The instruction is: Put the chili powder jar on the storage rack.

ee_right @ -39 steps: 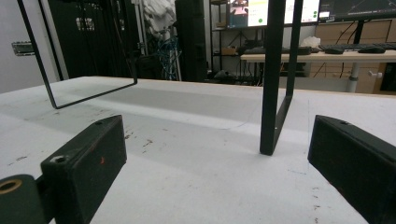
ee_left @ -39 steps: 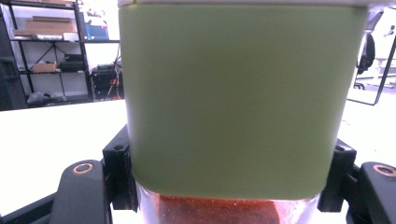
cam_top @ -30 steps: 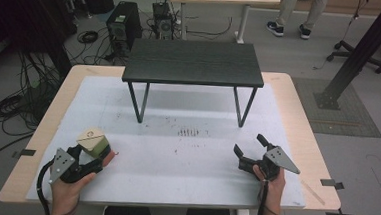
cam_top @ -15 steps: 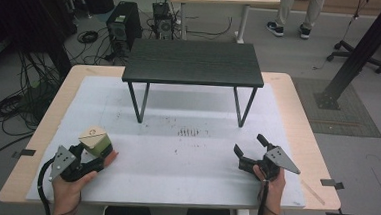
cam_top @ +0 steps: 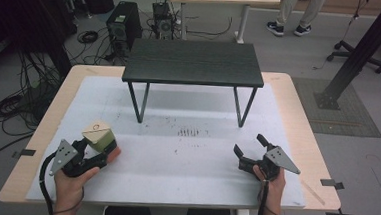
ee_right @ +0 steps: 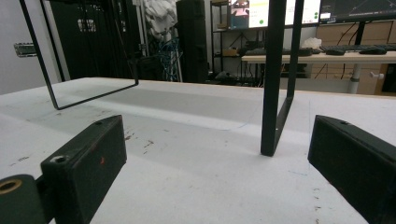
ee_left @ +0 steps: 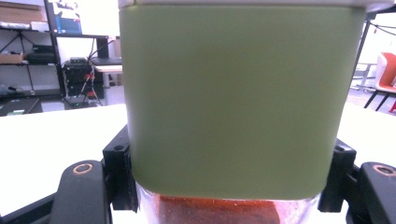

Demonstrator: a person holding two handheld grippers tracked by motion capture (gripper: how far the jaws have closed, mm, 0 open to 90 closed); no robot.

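Green square jar with pale lid (cam_top: pixel 99 137) sits tight in your left gripper (cam_top: pixel 91 150), near desk's front left corner. Right gripper (cam_top: pixel 250 152) wide open, empty. Placing not done yet.

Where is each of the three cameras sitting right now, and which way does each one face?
High view: above the near edge, facing forward and down on the white table; both forearms, left gripper, right gripper.
Left gripper view: on the left gripper, facing the green jar clamped between its jaws.
Right gripper view: on the right gripper, low, facing the black stand; jaws apart.
Shared: the high view also shows the jar and stand.
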